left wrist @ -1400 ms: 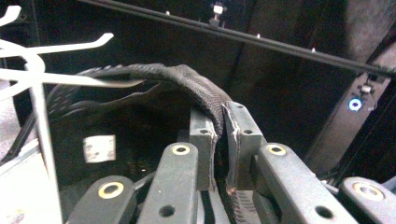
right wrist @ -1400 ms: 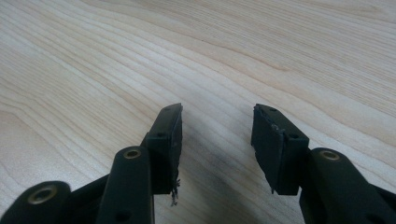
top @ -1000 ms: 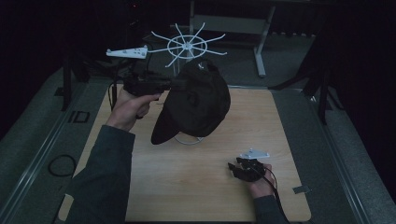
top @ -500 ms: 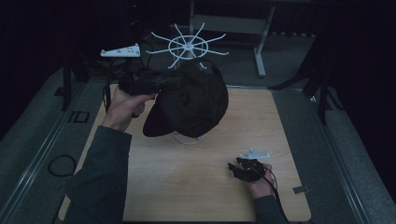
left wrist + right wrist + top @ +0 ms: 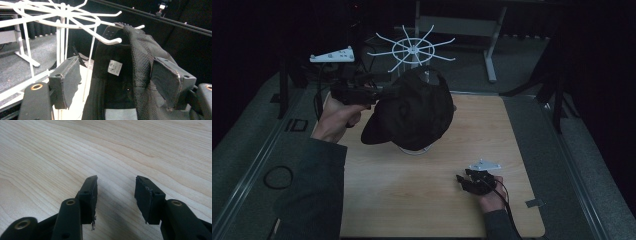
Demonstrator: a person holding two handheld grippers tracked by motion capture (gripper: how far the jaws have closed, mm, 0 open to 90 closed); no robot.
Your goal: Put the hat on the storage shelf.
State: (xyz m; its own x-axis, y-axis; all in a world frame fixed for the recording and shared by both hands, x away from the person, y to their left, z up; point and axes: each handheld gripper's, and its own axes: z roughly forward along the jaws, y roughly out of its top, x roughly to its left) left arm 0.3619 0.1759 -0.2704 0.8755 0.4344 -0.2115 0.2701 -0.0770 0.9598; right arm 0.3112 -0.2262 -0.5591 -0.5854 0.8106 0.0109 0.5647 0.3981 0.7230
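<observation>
— Where's the cap (image 5: 412,115) from where you stand?

— Up at the white wire rack (image 5: 411,50), at the far end of the wooden table (image 5: 422,200). It hangs on the near side of the rack, below the ring of hooks, with its brim pointing down and towards the person's left. In the left gripper view its back strap lies over one of the rack's hook tips, and the inside shows, with a small white label (image 5: 114,67) sewn in.

— And the left gripper (image 5: 117,85)?

— Right beside the rack, held up at cap height by the left hand (image 5: 334,120). Its jaws stand well apart. The mesh side of the cap runs between them, close against the inside of one pad, while the other pad has open air in front of it. I can't tell whether that one pad truly touches the fabric, but the two aren't pinching it.

— The grey plate (image 5: 332,55) above the hand, is that part of it?

— Yes, it sits on top of that gripper, just left of the rack's spokes.

— What about the other one?

— The right gripper (image 5: 474,182) is well away from the rack, low over the near right part of the table, in the right hand (image 5: 492,200). Its own view shows the two black pads (image 5: 91,195) parted with bare wood grain between them, holding nothing.

— The rack's foot?

— The cap hides most of it; a pale ring shows on the table just under the brim.
</observation>
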